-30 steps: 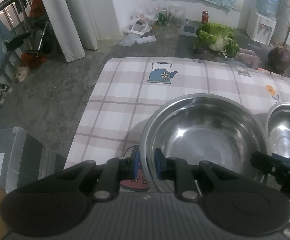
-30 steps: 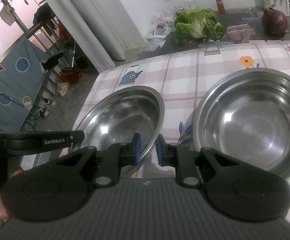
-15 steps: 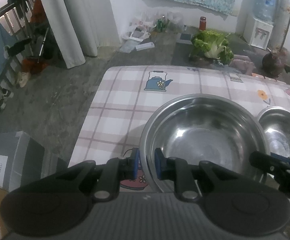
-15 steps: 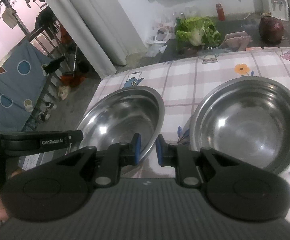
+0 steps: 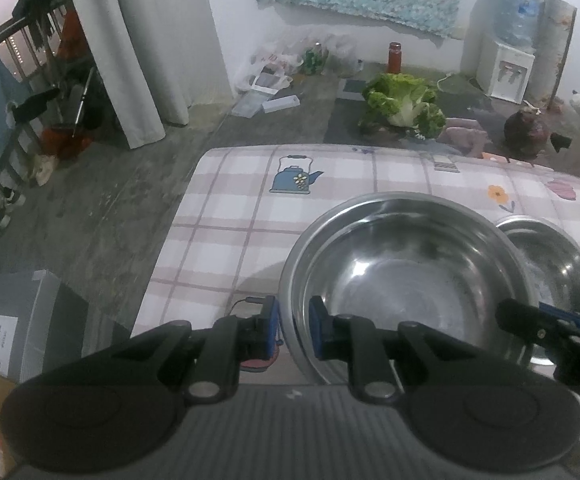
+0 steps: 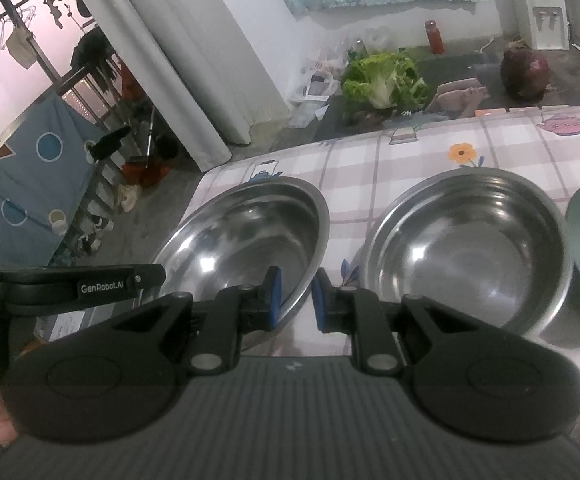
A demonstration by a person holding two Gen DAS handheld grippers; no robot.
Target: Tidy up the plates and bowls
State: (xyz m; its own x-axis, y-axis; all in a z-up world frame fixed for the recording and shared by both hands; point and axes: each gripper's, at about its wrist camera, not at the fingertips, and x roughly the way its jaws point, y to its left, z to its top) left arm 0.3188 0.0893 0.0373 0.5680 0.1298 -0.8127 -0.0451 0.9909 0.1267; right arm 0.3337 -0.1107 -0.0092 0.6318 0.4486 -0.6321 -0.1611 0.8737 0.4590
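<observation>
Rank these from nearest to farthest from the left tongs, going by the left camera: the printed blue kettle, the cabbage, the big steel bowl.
1. Big steel bowl: its near rim sits between the left tongs.
2. Printed blue kettle: farther up the tablecloth, towards the left.
3. Cabbage: on the floor beyond the table's far edge.

both wrist views look steeply down, close over one shared steel bowl (image 5: 405,272).
</observation>
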